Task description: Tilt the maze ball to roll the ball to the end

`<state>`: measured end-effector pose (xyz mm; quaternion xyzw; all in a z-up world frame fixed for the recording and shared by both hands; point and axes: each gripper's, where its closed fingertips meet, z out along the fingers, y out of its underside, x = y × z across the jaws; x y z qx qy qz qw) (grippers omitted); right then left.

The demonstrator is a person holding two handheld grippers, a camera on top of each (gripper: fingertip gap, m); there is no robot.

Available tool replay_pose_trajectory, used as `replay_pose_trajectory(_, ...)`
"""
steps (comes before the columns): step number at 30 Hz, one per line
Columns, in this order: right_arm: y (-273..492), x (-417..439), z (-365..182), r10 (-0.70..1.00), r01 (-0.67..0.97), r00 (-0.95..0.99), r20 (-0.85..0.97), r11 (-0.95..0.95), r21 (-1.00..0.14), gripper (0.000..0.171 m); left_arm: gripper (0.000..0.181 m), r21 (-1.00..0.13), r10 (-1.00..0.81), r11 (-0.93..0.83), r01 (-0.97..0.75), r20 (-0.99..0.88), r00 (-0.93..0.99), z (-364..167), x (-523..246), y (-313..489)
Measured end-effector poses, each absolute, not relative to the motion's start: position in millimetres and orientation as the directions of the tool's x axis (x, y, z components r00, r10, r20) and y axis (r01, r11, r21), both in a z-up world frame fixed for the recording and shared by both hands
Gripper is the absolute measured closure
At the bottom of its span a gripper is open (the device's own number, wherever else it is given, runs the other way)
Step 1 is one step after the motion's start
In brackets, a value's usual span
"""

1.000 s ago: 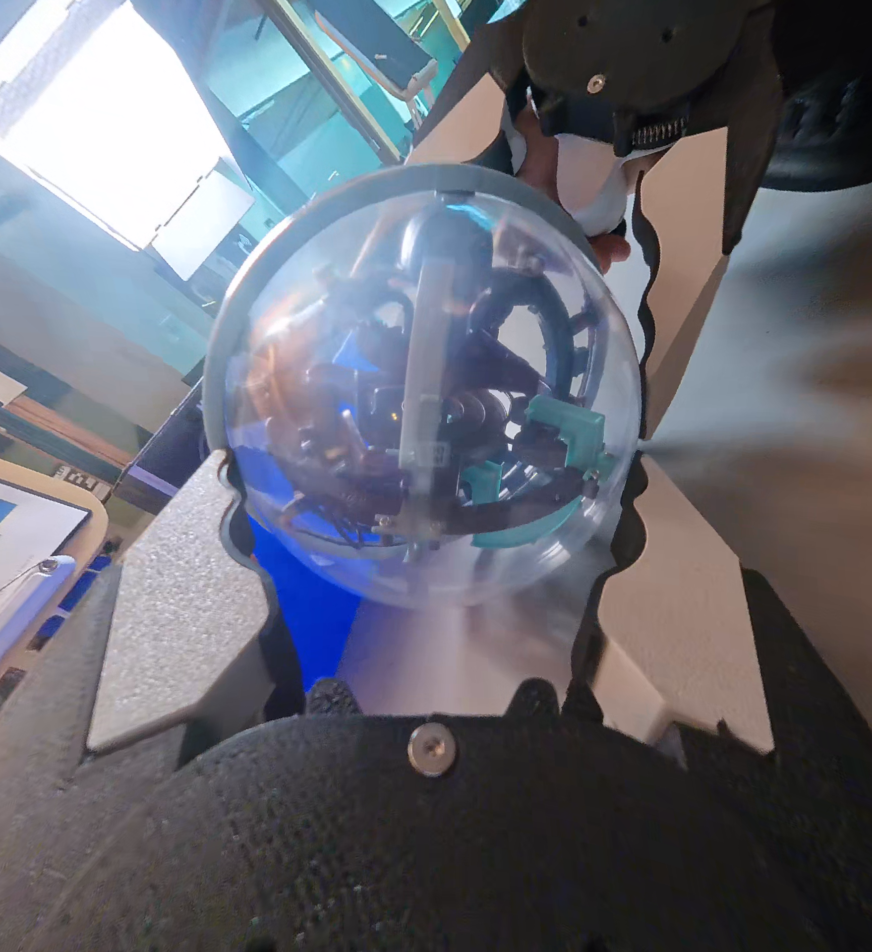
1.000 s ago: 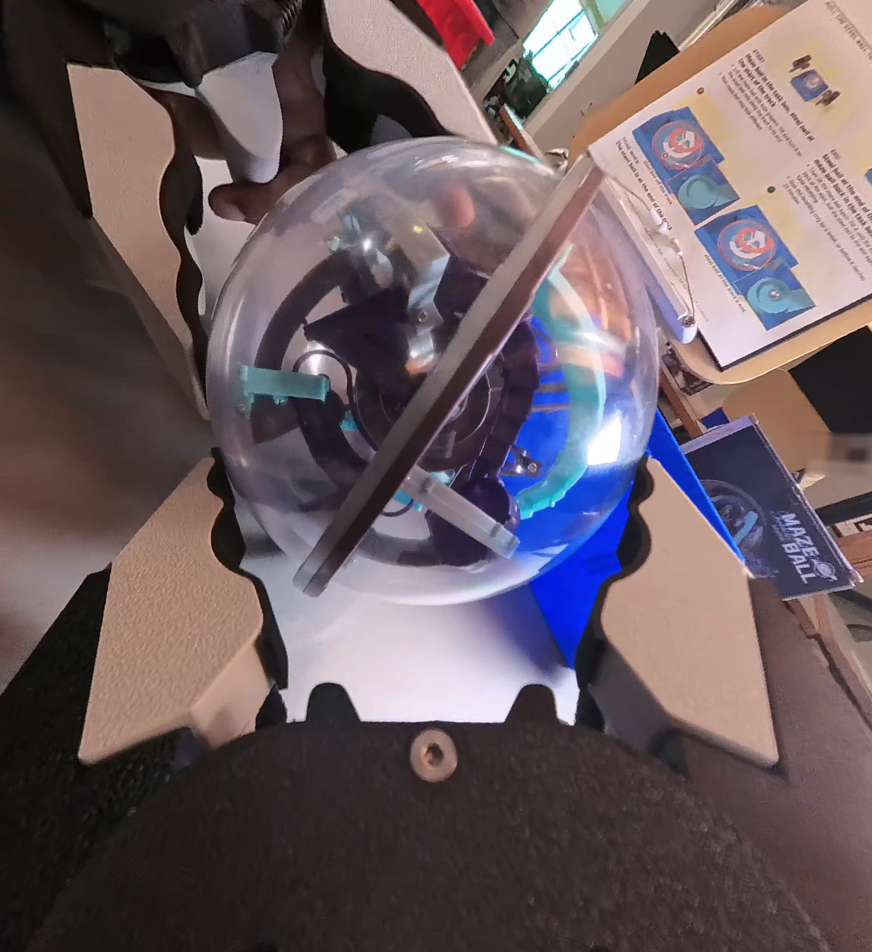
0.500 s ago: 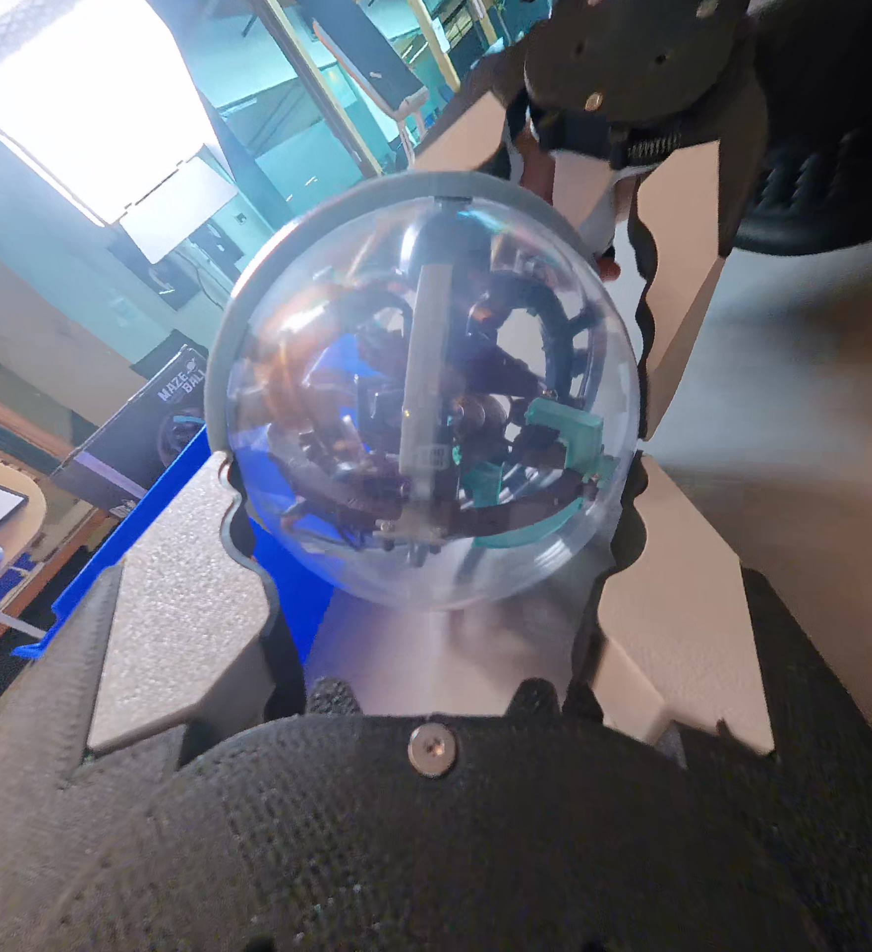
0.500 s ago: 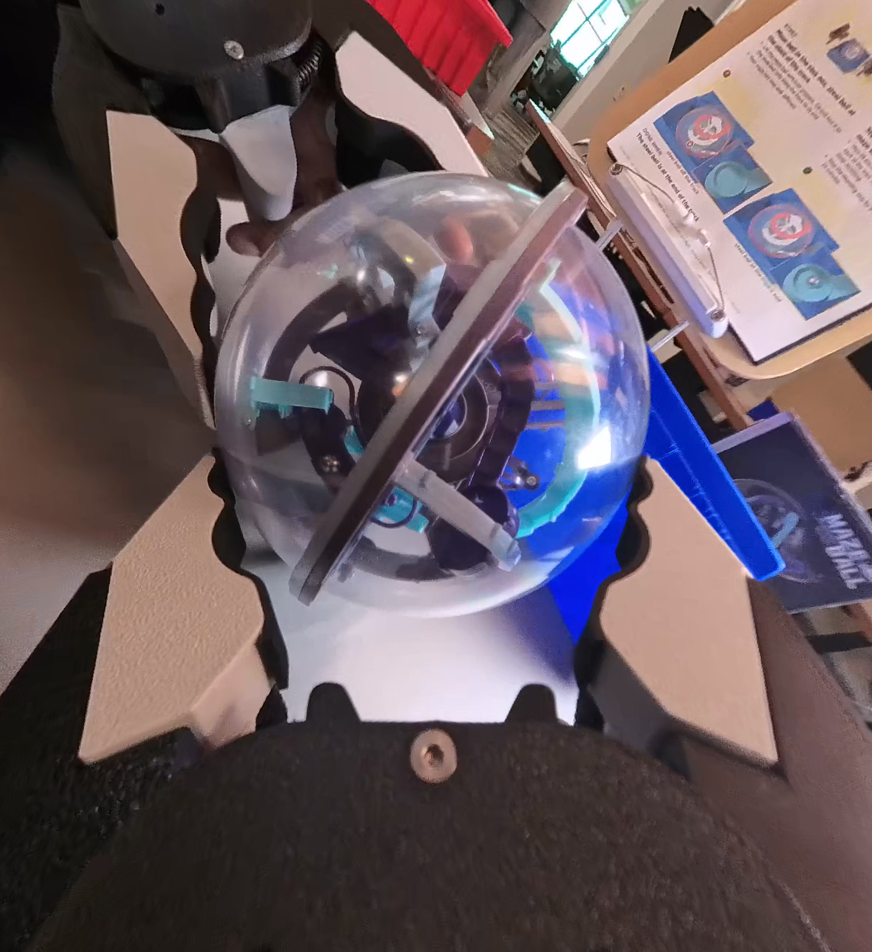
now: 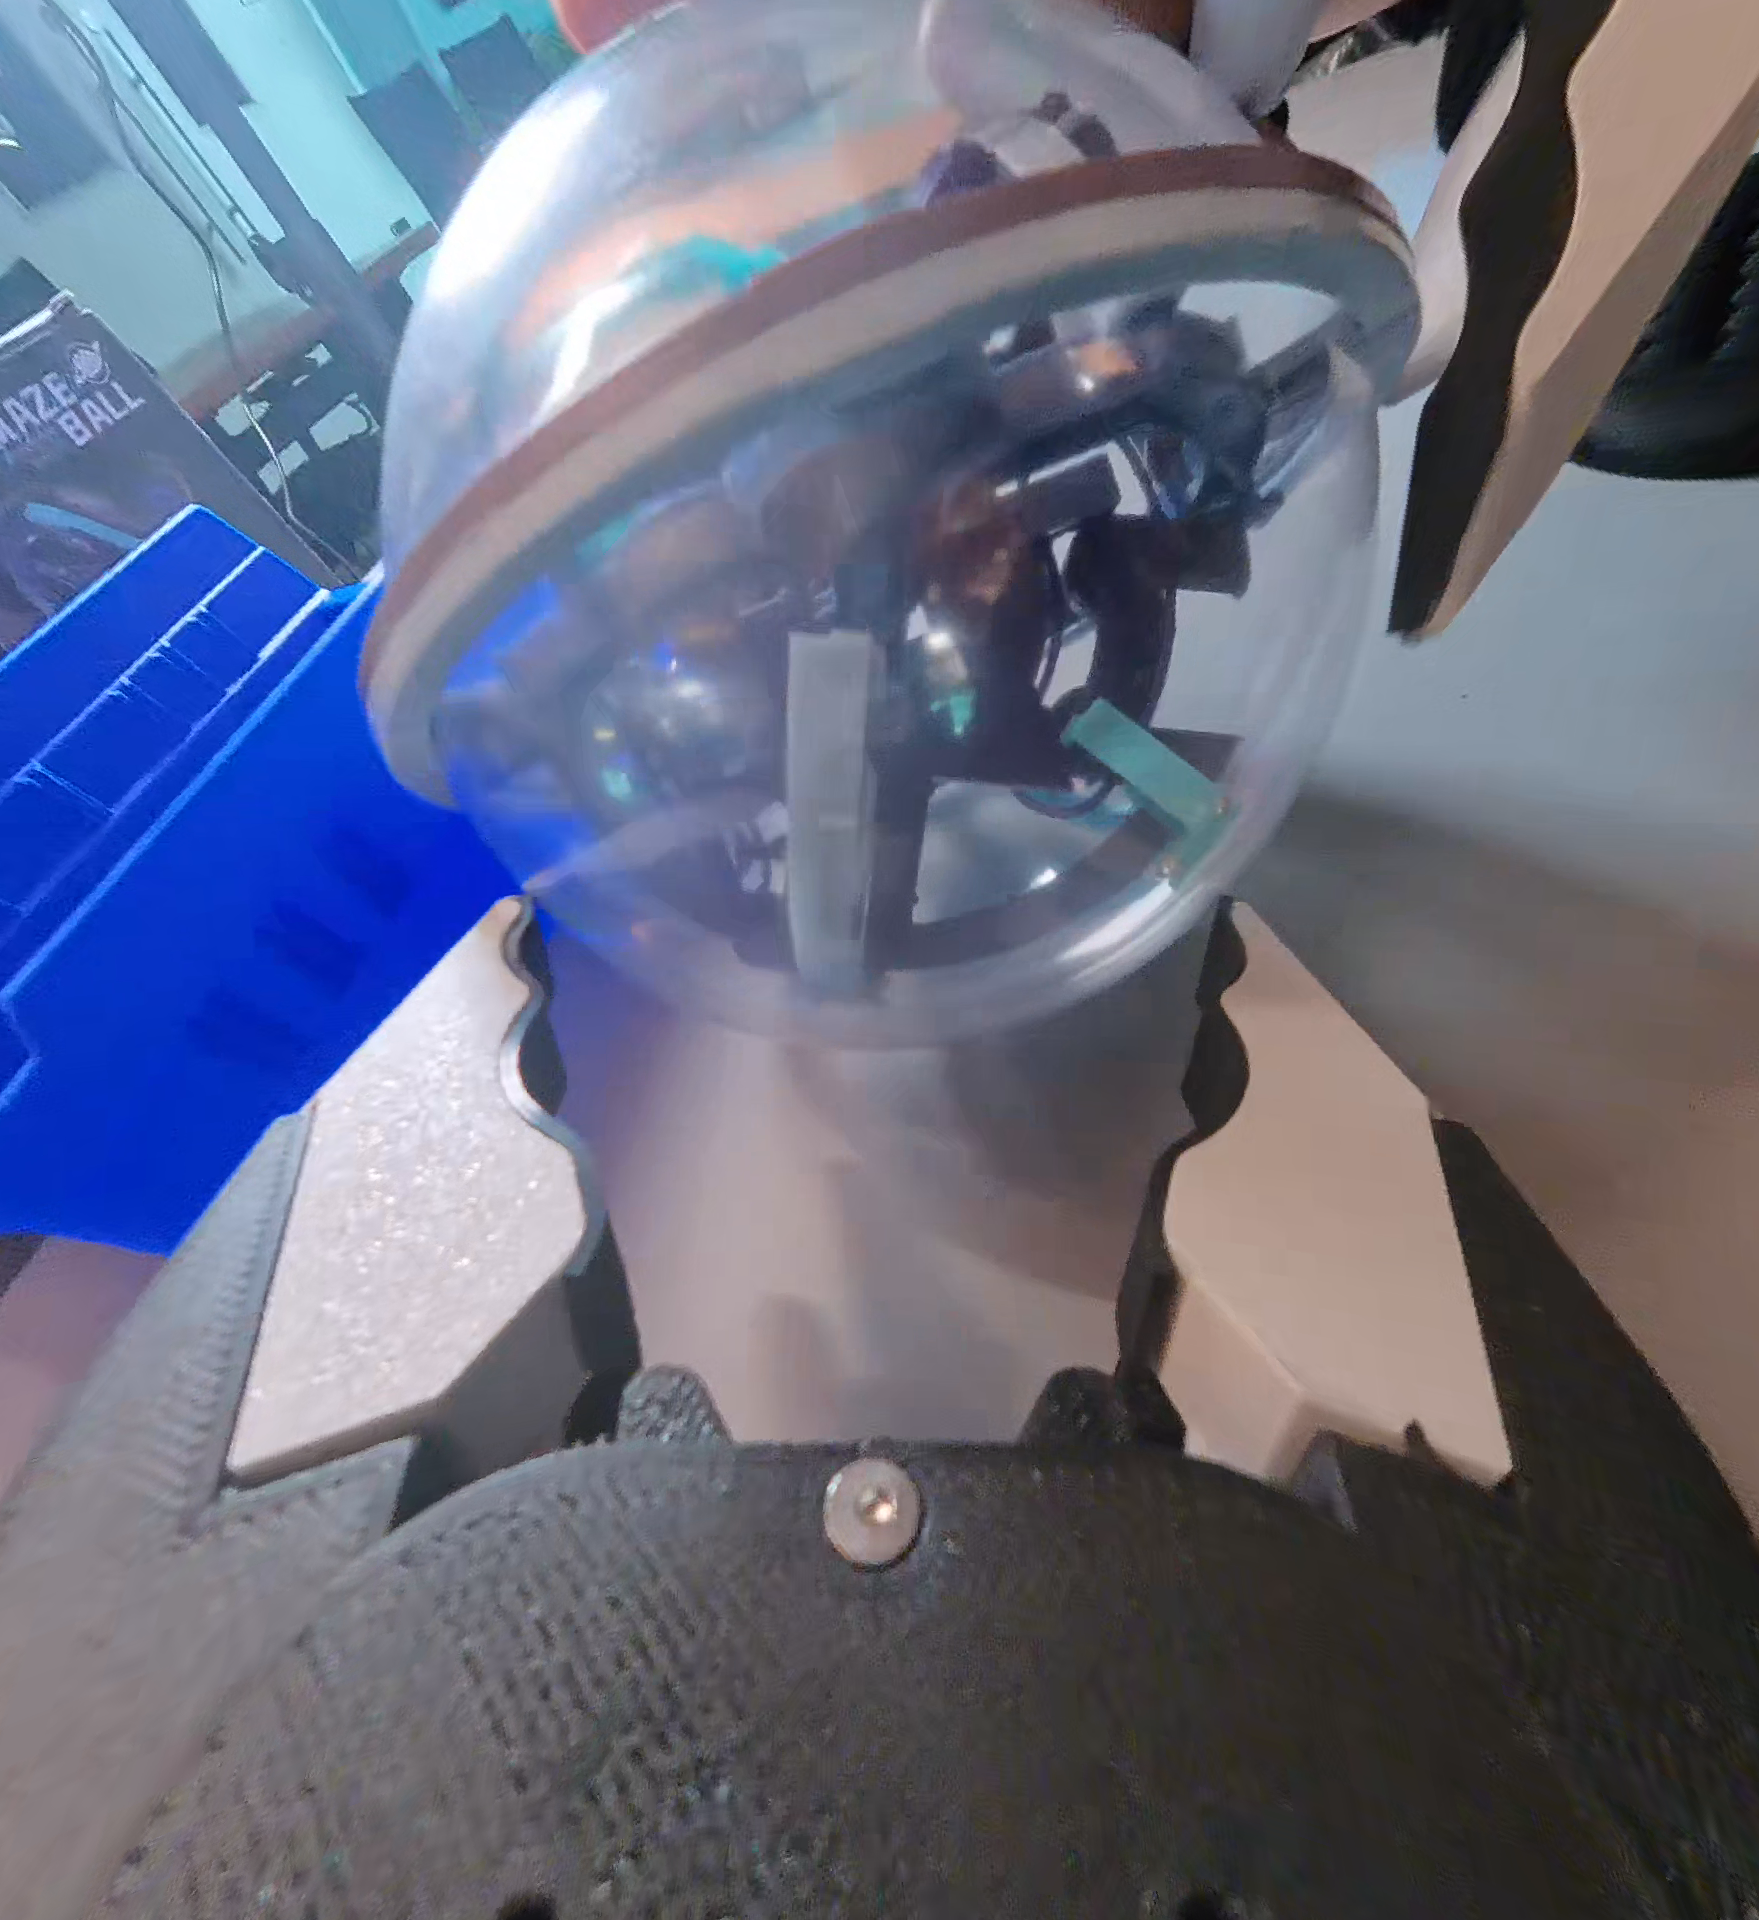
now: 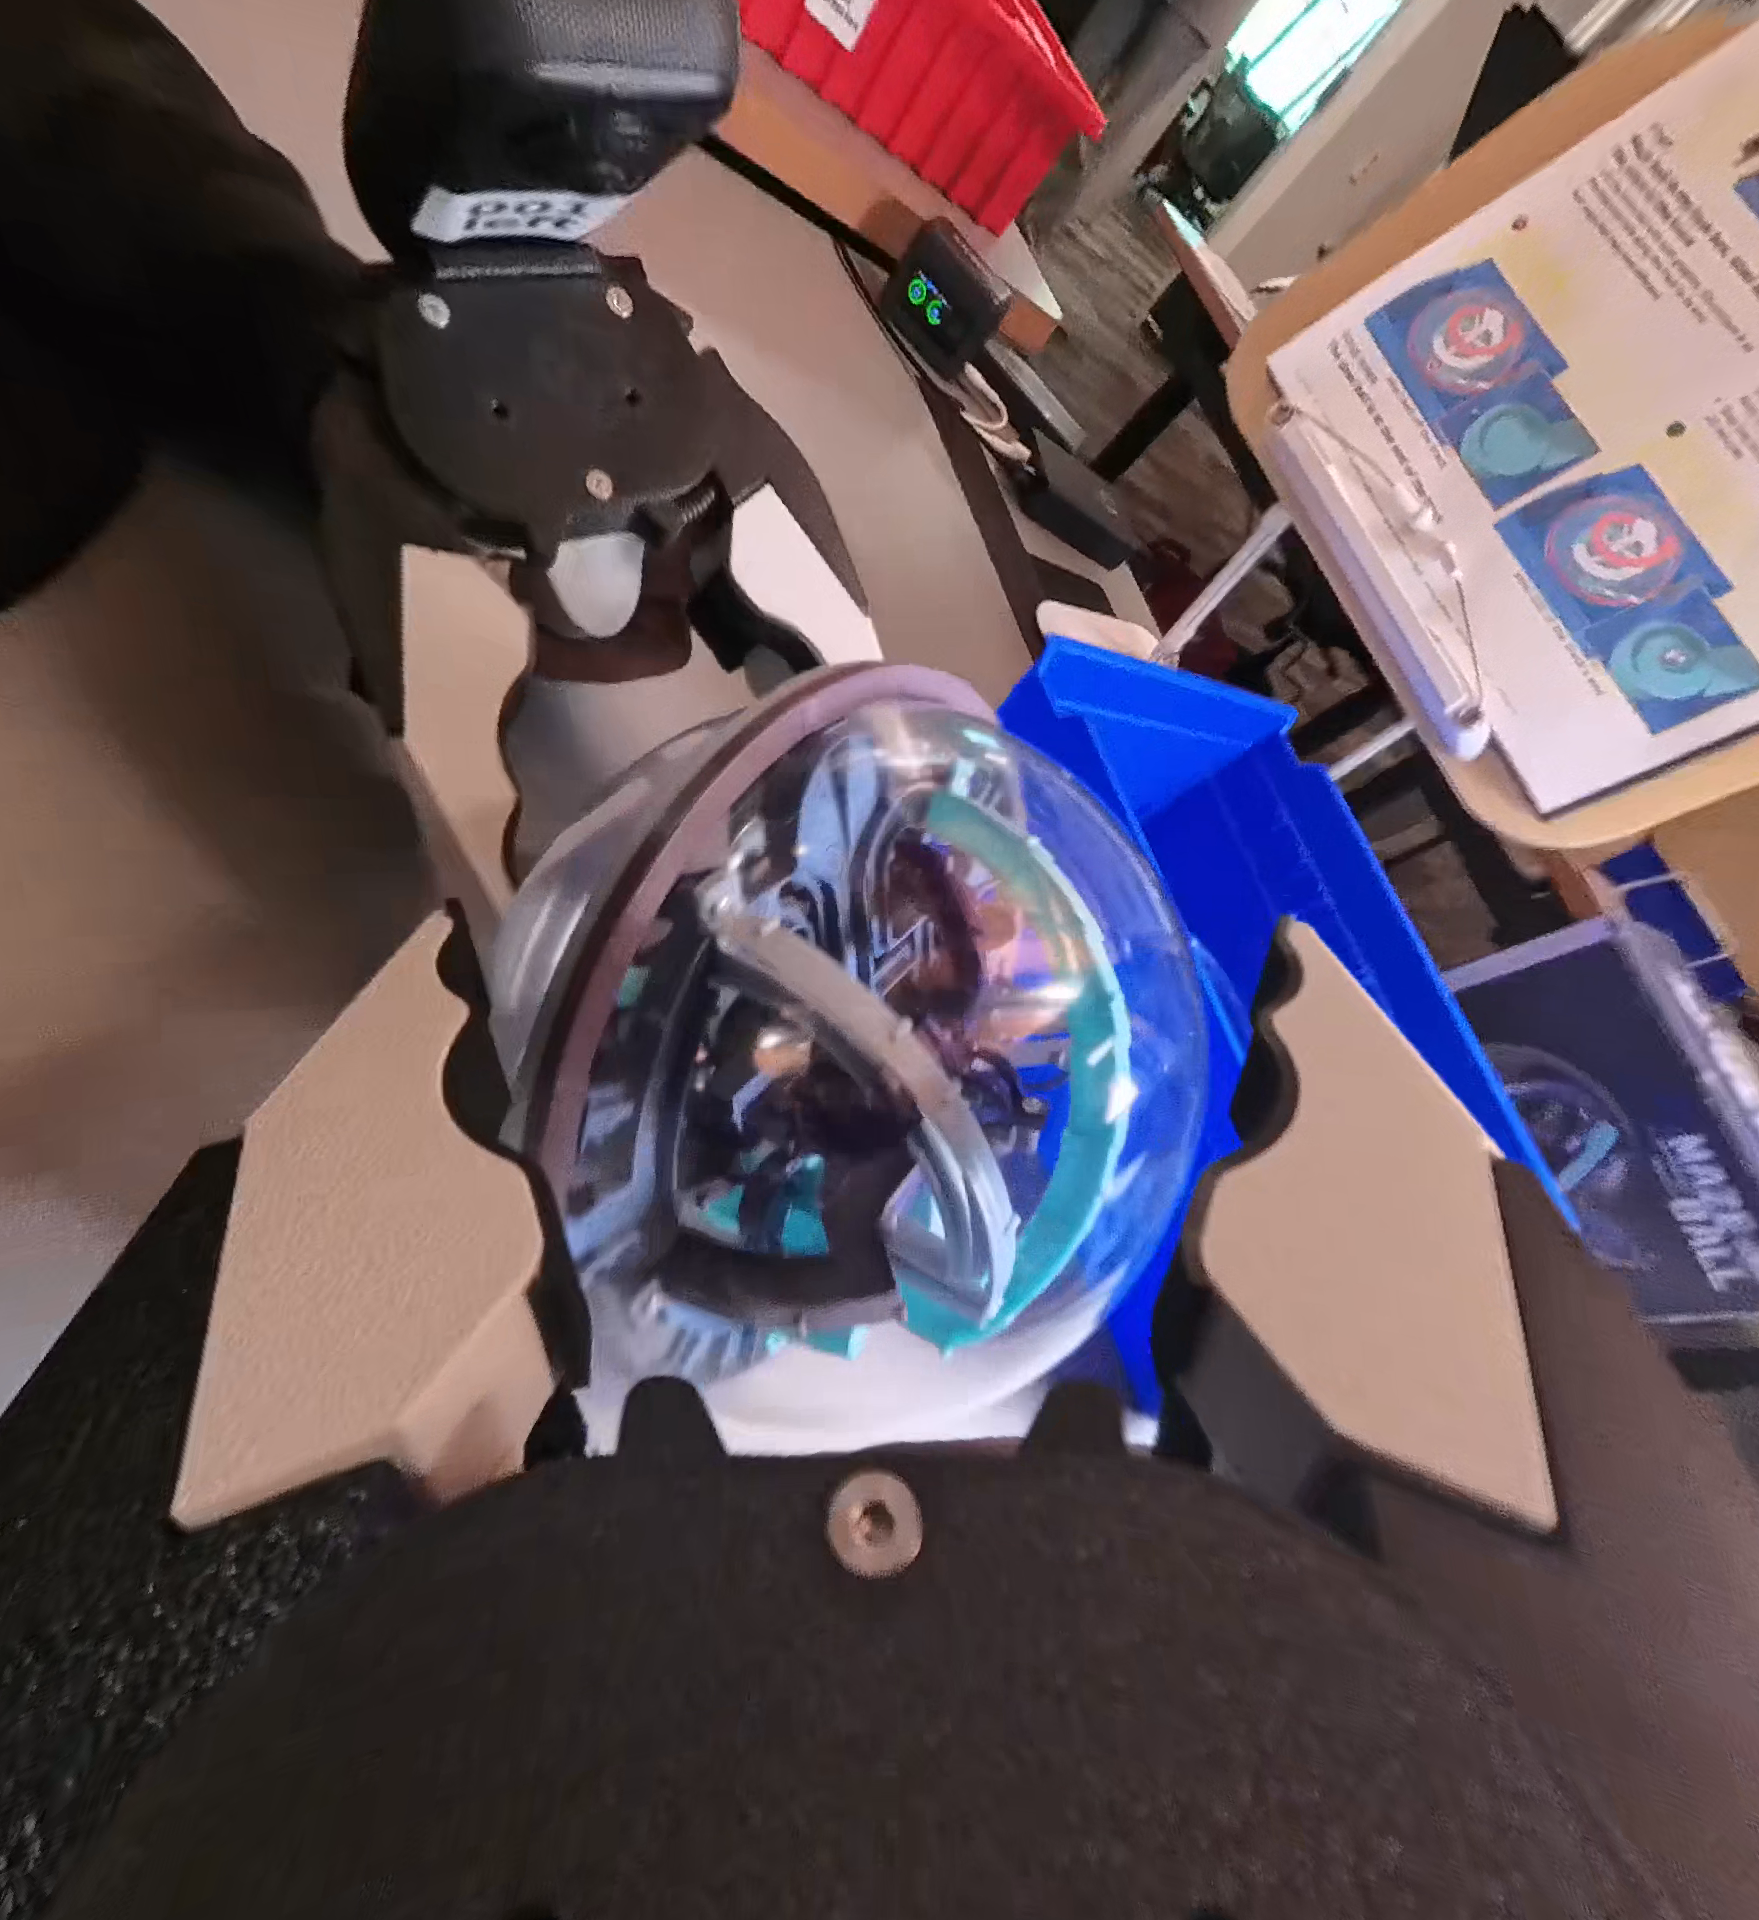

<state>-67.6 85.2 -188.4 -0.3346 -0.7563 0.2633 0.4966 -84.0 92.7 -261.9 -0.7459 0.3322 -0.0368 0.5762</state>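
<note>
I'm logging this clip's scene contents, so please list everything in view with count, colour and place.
clear plastic maze ball: one, transparent with a grey equator ring and dark and teal tracks inside, held between both grippers
blue plastic bin: one, bright blue, beside the ball
dark printed box: one, navy, behind the bin
illustrated instruction sheet: one, white with blue pictures, on a tan board
red plastic bin: one, red, far table
small black device with lit screen: one, near the red bin
left hand-held gripper: black, beige fingers, against the ball
right hand-held gripper: black, beige fingers, clamping the ball
</note>
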Motion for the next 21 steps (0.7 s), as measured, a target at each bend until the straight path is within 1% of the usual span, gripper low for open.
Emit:
replay_pose_trajectory(1, 89, -61, -189, 0.786, 0.255, -0.292, 0.545, 0.613, -0.748, 0.029, 0.064, -0.888, -0.540, -0.118, -0.444, -0.317, 0.779, -261, -84, 92)
replay_pose_trajectory(4, 103, -36, -194, 0.834, 0.281, -0.278, 0.476, 0.544, -0.790, 0.025, 0.063, -0.886, -0.546, -0.137, -0.443, -0.305, 0.780, -264, -84, 93)
replay_pose_trajectory(8, 125, -25, -226, 0.825, 0.373, -0.211, 0.524, 0.563, -0.737, 0.026, 0.064, -0.894, -0.561, -0.125, -0.431, -0.295, 0.773, -261, -74, 95)
replay_pose_trajectory(9, 126, -28, -228, 0.823, 0.370, -0.190, 0.535, 0.564, -0.738, 0.025, 0.062, -0.895, -0.559, -0.133, -0.425, -0.286, 0.778, -261, -72, 97)
replay_pose_trajectory(10, 128, -31, -227, 0.821, 0.361, -0.170, 0.546, 0.567, -0.741, 0.029, 0.059, -0.892, -0.553, -0.150, -0.427, -0.282, 0.784, -263, -73, 99)
replay_pose_trajectory(11, 128, -34, -224, 0.819, 0.350, -0.164, 0.550, 0.570, -0.744, 0.030, 0.059, -0.888, -0.554, -0.164, -0.429, -0.277, 0.785, -265, -73, 100)
replay_pose_trajectory(17, 125, -42, -220, 0.811, 0.372, -0.217, 0.543, 0.583, -0.723, 0.029, 0.066, -0.886, -0.555, -0.230, -0.403, -0.220, 0.802, -270, -78, 98)
replay_pose_trajectory(19, 124, -45, -219, 0.817, 0.379, -0.237, 0.525, 0.576, -0.724, 0.029, 0.065, -0.866, -0.576, -0.248, -0.435, -0.229, 0.785, -275, -81, 95)
replay_pose_trajectory(21, 123, -49, -217, 0.816, 0.384, -0.257, 0.517, 0.578, -0.720, 0.030, 0.059, -0.865, -0.556, -0.208, -0.456, -0.278, 0.783, -267, -89, 96)
